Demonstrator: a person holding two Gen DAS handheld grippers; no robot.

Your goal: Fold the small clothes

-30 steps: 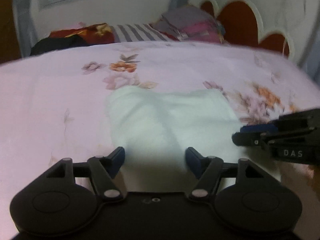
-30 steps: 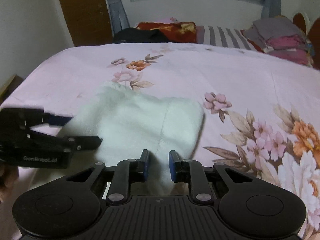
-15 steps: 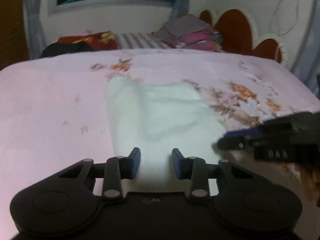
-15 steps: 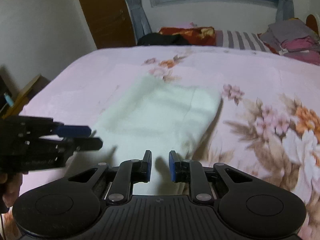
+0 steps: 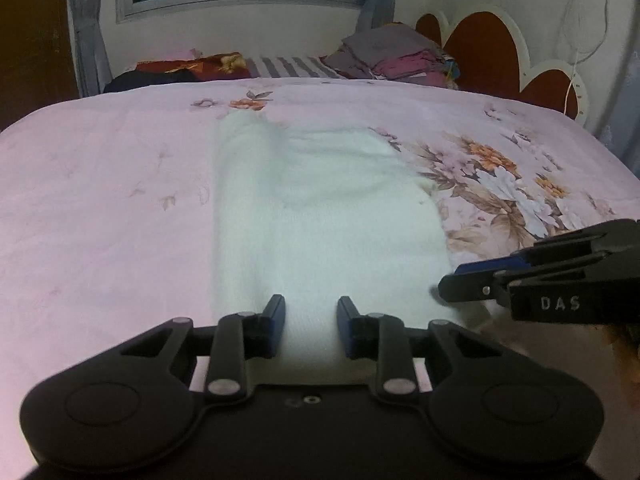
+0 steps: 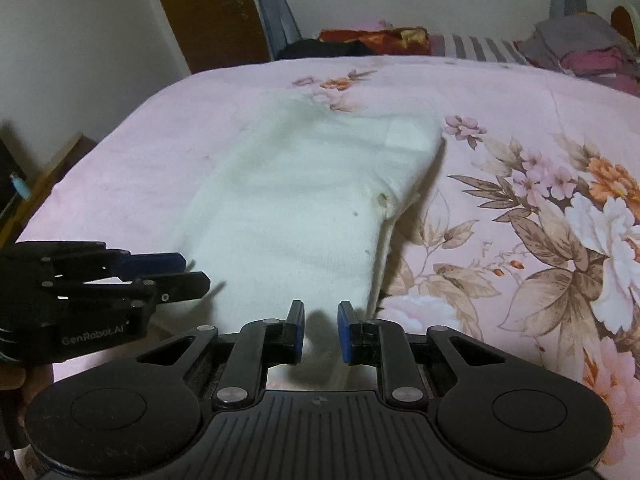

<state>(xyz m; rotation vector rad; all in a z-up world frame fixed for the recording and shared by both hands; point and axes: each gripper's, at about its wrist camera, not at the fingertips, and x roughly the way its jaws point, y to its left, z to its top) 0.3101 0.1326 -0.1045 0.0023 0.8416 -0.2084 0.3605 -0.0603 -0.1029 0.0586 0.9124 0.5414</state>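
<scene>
A white fleece garment (image 5: 320,208) lies lengthwise on the flowered pink bedsheet (image 5: 100,200), its right side doubled over (image 6: 394,216). The near hem reaches my left gripper (image 5: 310,320), whose jaws are closing with white cloth filling the gap between the blue pads. The right gripper (image 6: 320,326) stands narrow at the near right corner, with cloth between its pads too. In the left wrist view the right gripper (image 5: 452,284) shows side-on at the garment's right edge. In the right wrist view the left gripper (image 6: 196,272) shows at the left edge.
Folded clothes (image 5: 400,60) and dark and striped fabrics (image 5: 180,68) lie along the far side of the bed under a window. A scalloped headboard (image 5: 480,48) stands at right. A wooden door (image 6: 208,12) and the bed's left edge (image 6: 80,168) show in the right wrist view.
Both grippers drew back toward me and the garment now lies longer and flatter. The left jaws narrowed from wide open onto the hem. The right jaws kept their gap.
</scene>
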